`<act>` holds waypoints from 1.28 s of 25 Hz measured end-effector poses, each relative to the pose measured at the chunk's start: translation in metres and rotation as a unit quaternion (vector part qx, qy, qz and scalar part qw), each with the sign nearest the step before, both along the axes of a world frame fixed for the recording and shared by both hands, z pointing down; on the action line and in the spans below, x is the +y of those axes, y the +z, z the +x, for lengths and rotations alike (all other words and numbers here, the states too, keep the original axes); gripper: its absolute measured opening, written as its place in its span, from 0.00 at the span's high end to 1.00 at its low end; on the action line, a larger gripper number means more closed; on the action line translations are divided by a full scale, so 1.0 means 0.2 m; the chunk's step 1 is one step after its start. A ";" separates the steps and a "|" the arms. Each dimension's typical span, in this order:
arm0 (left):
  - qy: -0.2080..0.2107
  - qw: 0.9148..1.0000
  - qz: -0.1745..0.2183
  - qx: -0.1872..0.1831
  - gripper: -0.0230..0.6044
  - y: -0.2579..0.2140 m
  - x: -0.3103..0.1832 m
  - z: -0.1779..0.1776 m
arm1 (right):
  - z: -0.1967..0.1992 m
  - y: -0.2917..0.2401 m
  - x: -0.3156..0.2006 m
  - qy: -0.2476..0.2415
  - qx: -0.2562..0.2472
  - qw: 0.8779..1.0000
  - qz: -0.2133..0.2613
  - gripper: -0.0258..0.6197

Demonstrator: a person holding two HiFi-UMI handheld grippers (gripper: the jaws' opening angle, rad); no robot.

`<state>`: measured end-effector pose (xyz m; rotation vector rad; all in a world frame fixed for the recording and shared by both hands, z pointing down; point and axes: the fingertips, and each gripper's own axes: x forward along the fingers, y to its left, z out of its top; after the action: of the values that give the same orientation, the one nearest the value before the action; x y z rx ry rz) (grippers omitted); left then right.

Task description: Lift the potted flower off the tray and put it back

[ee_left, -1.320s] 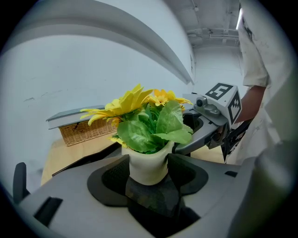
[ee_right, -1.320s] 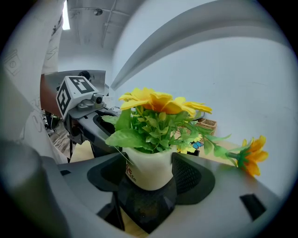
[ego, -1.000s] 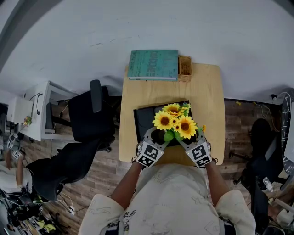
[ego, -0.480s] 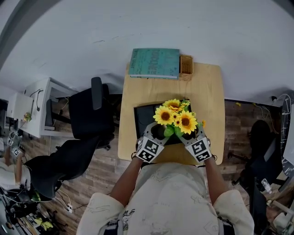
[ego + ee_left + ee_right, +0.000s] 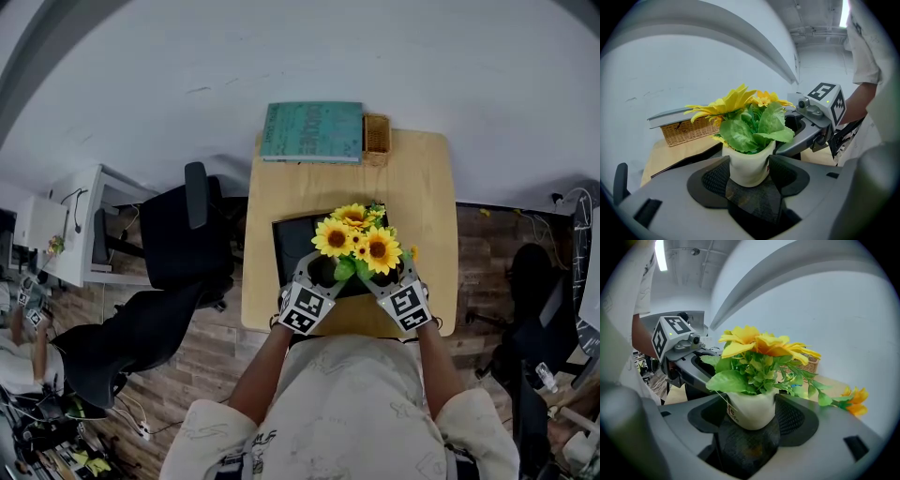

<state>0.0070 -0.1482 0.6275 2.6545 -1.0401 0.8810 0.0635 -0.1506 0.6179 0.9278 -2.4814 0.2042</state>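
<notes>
The potted flower [image 5: 356, 242], yellow sunflowers with green leaves in a small white pot, is over the near part of the black tray [image 5: 291, 239] on the wooden table [image 5: 422, 187]. My left gripper [image 5: 317, 274] grips the pot from the near left and my right gripper [image 5: 386, 277] from the near right. In the left gripper view the white pot [image 5: 749, 165] sits between both pads, with the left gripper [image 5: 749, 174] shut on it. The right gripper view shows the same pot [image 5: 751, 406] clamped in the right gripper [image 5: 751, 416]. I cannot see whether its base touches the tray.
A teal book [image 5: 312, 131] and a wicker basket [image 5: 377, 136] lie at the table's far edge. A black office chair [image 5: 183, 234] stands left of the table. A loose orange flower stem [image 5: 853, 401] sticks out to the right.
Both grippers and the potted flower have shifted slightly away from me over the tray. Their hold on the pot is unchanged.
</notes>
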 end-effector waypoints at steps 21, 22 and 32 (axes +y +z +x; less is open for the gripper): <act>-0.045 0.999 0.012 0.015 0.54 -0.05 0.15 -0.11 | 0.21 0.05 0.17 0.052 -0.006 0.998 -0.026 0.46; -0.047 0.999 0.014 0.019 0.54 -0.06 0.16 -0.12 | 0.22 0.04 0.18 0.054 -0.009 0.998 -0.027 0.46; -0.059 0.998 0.023 0.029 0.54 -0.10 0.24 -0.16 | 0.28 0.02 0.24 0.075 -0.015 0.997 -0.027 0.46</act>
<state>-0.0259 -0.1006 0.6069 2.6069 -1.2043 0.7606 0.1195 -0.1021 0.6216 1.0966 -2.4215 0.3363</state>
